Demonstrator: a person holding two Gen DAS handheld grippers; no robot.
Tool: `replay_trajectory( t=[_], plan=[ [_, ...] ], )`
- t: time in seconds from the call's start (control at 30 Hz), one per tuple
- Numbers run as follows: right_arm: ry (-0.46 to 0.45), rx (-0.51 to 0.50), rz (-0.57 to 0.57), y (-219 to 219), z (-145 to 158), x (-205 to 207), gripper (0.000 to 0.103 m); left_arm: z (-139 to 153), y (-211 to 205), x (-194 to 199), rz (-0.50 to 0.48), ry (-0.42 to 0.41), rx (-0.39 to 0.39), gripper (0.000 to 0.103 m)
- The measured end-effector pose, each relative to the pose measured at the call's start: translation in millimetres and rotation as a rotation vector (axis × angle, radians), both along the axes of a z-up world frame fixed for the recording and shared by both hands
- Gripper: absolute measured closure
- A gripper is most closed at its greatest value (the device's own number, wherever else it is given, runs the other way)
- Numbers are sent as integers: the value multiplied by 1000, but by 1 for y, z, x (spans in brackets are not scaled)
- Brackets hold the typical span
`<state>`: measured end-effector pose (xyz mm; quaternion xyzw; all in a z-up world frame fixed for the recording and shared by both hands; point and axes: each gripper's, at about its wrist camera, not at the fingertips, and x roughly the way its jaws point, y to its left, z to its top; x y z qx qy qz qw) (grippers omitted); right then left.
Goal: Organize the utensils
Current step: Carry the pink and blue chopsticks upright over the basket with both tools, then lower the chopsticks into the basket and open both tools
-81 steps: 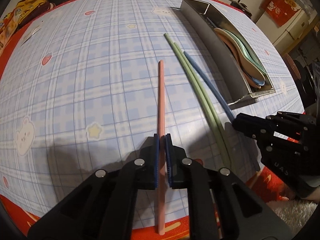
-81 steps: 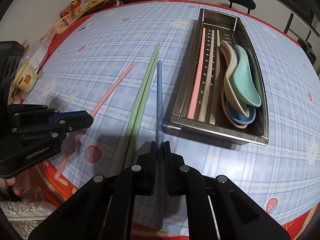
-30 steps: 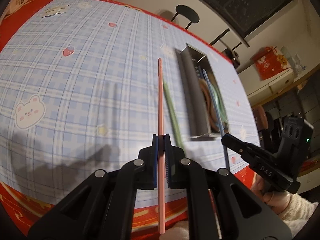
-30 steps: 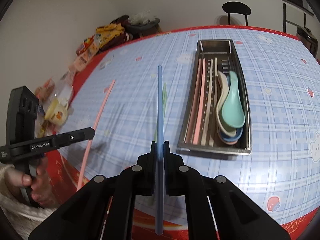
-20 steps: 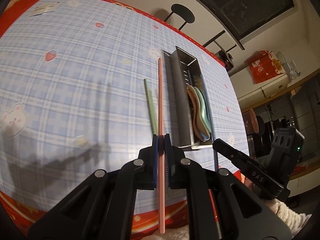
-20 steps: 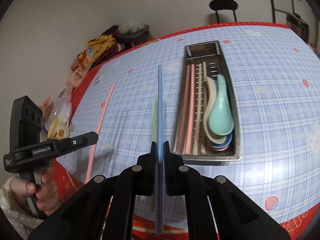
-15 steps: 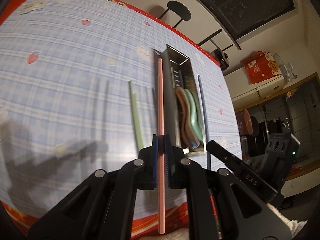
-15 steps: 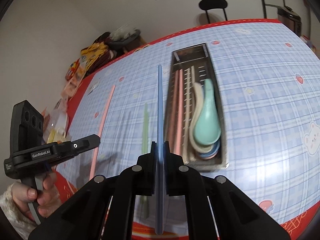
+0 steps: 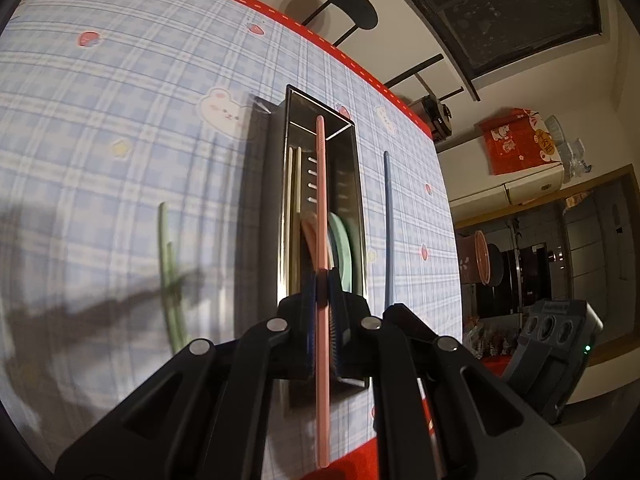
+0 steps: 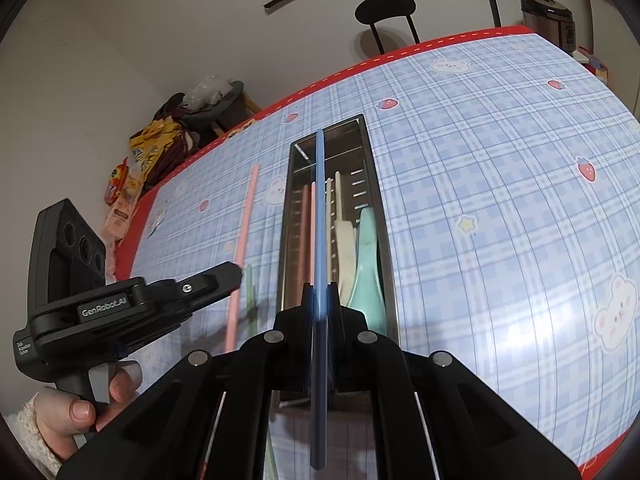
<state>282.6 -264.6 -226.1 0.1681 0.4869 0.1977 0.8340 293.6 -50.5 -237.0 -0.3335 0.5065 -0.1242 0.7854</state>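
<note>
My left gripper [image 9: 321, 280] is shut on a pink chopstick [image 9: 321, 200], held in the air and lined up lengthwise over the metal tray [image 9: 320, 102]. My right gripper [image 10: 320, 292] is shut on a blue chopstick [image 10: 320, 208], which also points along the tray [image 10: 378, 200]. In the right wrist view the left gripper [image 10: 236, 274] and its pink chopstick [image 10: 244, 248] are left of the tray. The tray holds a pink chopstick [image 10: 306, 232], cream chopsticks [image 10: 329, 216] and several spoons [image 10: 366, 256]. Two green chopsticks [image 9: 168, 272] lie on the cloth left of the tray.
The table has a blue checked cloth with a red edge [image 10: 400, 58]. Snack packets [image 10: 156, 148] are piled off its far left corner. A black stool [image 10: 386, 8] stands behind the table, and a rice cooker [image 10: 548, 12] is at the far right.
Both chopsticks have been lifted off the cloth. Each gripper has swung toward the tray, so the pink and the blue chopstick now sit over it. The green pair has stayed put.
</note>
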Motion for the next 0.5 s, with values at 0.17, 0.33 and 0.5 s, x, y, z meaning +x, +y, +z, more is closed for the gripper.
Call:
replay_trajectory(
  t=[0.17, 0.33, 0.5],
  plan=[
    [16, 3, -5, 2, -7, 16, 96, -8, -6, 19, -12, 17, 13, 93],
    [38, 6, 3, 7, -16, 26, 96, -17, -9, 34, -24, 41, 21, 93],
    [51, 1, 25, 16, -23, 31, 96, -21, -12, 45, -48, 48, 32, 93]
  ],
)
